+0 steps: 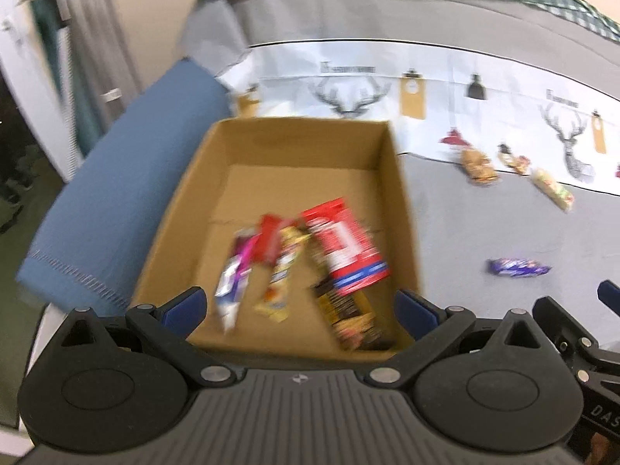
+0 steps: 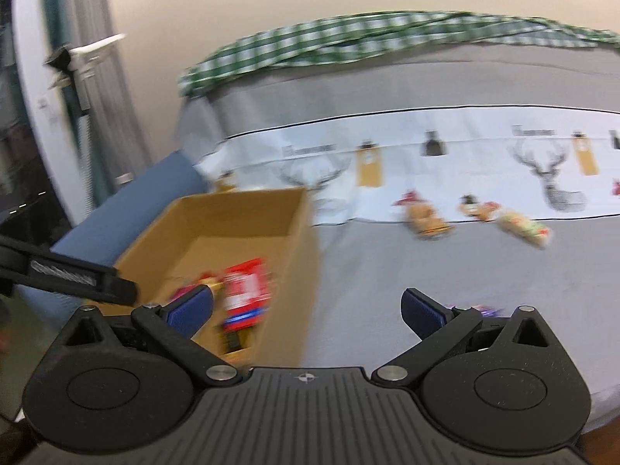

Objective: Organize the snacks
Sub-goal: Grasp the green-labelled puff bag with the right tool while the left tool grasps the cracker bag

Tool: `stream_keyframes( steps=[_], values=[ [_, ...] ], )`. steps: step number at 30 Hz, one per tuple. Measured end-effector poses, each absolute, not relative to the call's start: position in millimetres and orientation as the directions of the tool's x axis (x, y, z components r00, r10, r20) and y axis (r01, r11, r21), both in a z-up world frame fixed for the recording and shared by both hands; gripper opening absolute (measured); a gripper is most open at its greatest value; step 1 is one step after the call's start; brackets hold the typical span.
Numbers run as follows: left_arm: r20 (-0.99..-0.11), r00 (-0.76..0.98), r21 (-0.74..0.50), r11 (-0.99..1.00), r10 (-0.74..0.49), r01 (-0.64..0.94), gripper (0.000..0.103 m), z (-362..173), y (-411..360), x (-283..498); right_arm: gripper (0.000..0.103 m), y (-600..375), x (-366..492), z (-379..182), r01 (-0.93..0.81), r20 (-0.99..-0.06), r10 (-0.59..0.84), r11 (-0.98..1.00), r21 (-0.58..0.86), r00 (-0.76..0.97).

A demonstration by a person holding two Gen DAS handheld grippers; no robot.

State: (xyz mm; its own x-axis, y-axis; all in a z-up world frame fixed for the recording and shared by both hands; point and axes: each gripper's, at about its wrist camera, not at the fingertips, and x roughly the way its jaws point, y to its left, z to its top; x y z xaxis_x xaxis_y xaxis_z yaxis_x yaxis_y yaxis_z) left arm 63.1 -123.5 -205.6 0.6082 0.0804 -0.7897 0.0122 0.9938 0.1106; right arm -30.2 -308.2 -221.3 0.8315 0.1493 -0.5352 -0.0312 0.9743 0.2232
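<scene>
On the grey tablecloth [image 1: 465, 213], the purple wrapper [image 1: 518, 267] lies at the box's [image 1: 403, 209] three o'clock, so the right gripper [image 2: 306, 312] (spread empty, like the left gripper [image 1: 300, 304]) should straddle it squarely.

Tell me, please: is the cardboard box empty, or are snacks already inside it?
Not empty. The cardboard box holds several snacks on its floor, among them a red packet and a yellow wrapper. Much of the floor is bare.

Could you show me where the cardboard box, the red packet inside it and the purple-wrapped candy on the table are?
cardboard box [image 1: 399, 193]: left wrist view, its right wall.
red packet [image 1: 345, 248]: left wrist view, middle of its printed face.
purple-wrapped candy [image 1: 517, 267]: left wrist view, middle of the wrapper.
</scene>
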Motion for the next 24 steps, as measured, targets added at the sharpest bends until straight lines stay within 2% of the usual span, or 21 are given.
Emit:
stream_keyframes(
  steps=[7, 13, 18, 24],
  values=[
    [-0.839, 0.538, -0.040, 0.995, -0.083, 0.091, 0.103, -217.0, -202.5, 159.0, 0.102, -408.2, 5.6, -244.1, 0.173, -0.550, -0.043, 0.967, 0.187, 0.834],
    [-0.868, 0.478, -0.083, 0.987, -0.138, 0.135, 0.103, -266.2, -297.9, 266.6, 0.102, -501.9, 67.3, -281.0, 0.292, -0.580, -0.171, 0.949, 0.120, 0.796],
    [-0.891, 0.413, -0.149, 0.981, -0.186, 0.121, 0.103, -324.8, -353.1, 351.5, 0.102, -566.7, 140.4, -330.1, 0.323, -0.621, -0.207, 0.943, 0.080, 0.756],
    [-0.911, 0.346, -0.199, 0.973, -0.226, 0.113, 0.103, -379.0, -390.7, 411.5, 0.102, -608.1, 226.4, -391.3, 0.231, -0.671, -0.179, 0.973, -0.012, 0.719]
  ],
)
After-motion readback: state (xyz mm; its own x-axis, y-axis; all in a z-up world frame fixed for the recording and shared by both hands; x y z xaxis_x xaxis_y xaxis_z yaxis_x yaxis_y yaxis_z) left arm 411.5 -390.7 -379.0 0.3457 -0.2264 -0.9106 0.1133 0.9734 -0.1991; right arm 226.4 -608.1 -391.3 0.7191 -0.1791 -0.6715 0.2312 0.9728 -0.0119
